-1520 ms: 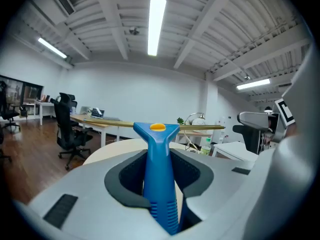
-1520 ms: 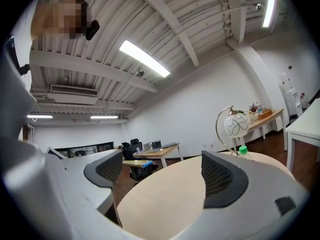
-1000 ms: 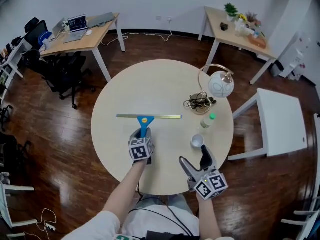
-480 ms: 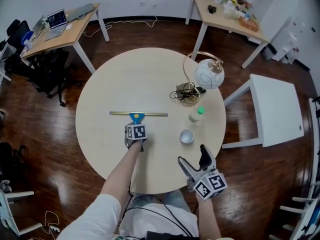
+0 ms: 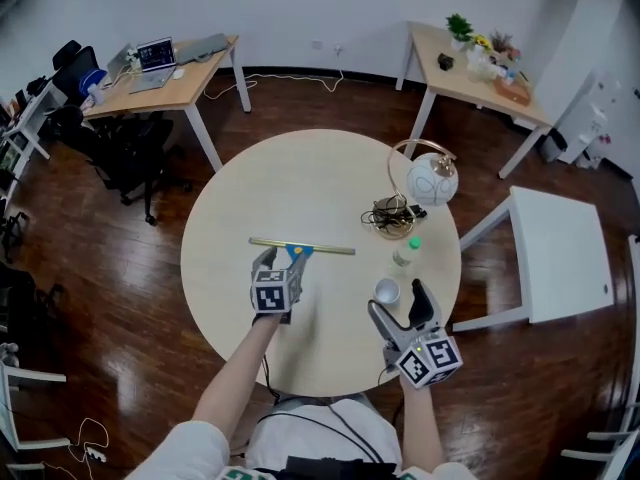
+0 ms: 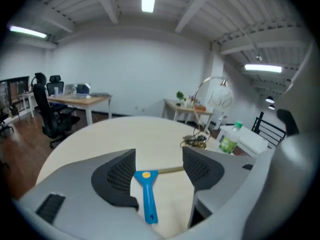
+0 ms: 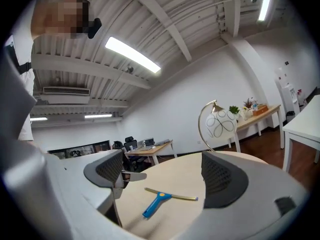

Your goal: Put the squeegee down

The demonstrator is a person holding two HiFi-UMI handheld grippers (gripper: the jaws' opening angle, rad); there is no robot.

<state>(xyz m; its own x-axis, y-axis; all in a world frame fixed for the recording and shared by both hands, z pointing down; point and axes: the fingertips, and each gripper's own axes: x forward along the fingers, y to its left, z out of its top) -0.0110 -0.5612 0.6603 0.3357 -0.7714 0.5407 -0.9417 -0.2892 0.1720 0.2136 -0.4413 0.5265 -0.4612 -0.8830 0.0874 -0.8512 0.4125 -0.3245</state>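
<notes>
The squeegee lies flat on the round table, its metal blade crosswise and its blue handle pointing toward me. My left gripper hovers just over the handle's near end with its jaws opening. In the left gripper view the handle lies on the tabletop between the pads, which do not press on it. My right gripper stands open near the table's front right edge with nothing between its fingers. The right gripper view shows the squeegee ahead on the table.
A white cup, a green-capped bottle, a tangle of cables and a globe lamp stand on the table's right side. A white side table is at the right, wooden desks and office chairs behind.
The left gripper's jaws have spread apart and let go of the blue handle, and it has pulled back toward me. The squeegee stays on the table. The right gripper has shifted slightly.
</notes>
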